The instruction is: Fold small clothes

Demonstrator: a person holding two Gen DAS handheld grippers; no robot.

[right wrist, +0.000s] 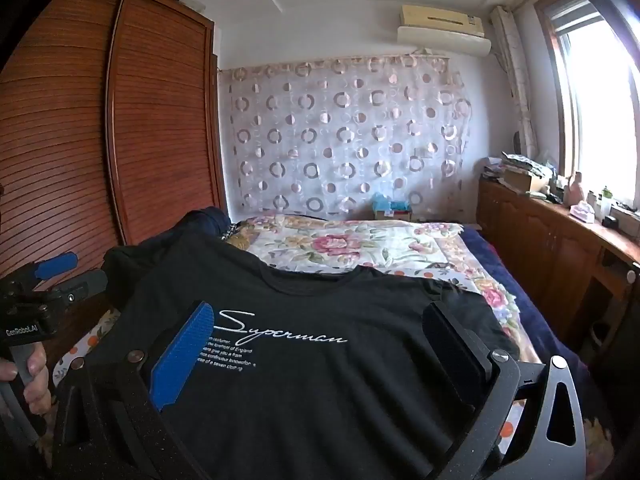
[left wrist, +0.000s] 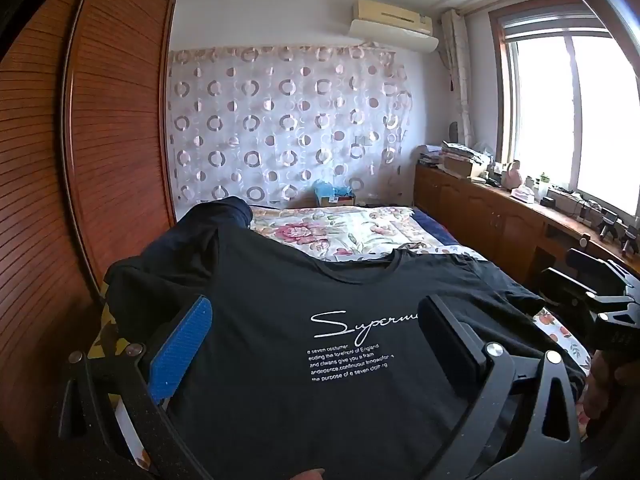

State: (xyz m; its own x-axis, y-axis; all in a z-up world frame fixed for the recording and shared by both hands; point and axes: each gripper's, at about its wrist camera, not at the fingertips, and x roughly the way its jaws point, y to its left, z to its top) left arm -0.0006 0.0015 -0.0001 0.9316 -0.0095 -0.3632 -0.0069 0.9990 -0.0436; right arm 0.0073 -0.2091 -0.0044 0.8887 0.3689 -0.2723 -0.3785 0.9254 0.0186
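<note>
A black T-shirt [left wrist: 304, 292] with white "Superman" lettering lies spread face up on the floral bed, collar toward the far wall; it also shows in the right wrist view [right wrist: 320, 312]. My left gripper [left wrist: 316, 324] is open and empty, hovering over the shirt's lower chest, jaws wide apart with a blue pad [left wrist: 182, 348] on the left finger. My right gripper [right wrist: 320, 328] is open and empty over the same shirt, a little to the right. The left gripper appears at the left edge of the right wrist view [right wrist: 56, 276]. A dark garment [left wrist: 208, 220] lies bunched beyond the shirt's left sleeve.
The floral bedspread [left wrist: 340, 232] stretches toward a patterned curtain [left wrist: 280, 120]. A wooden wardrobe [left wrist: 112, 120] stands close on the left. A long wooden cabinet [left wrist: 500, 212] with clutter runs under the window on the right. A small box [left wrist: 334, 196] sits at the bed's head.
</note>
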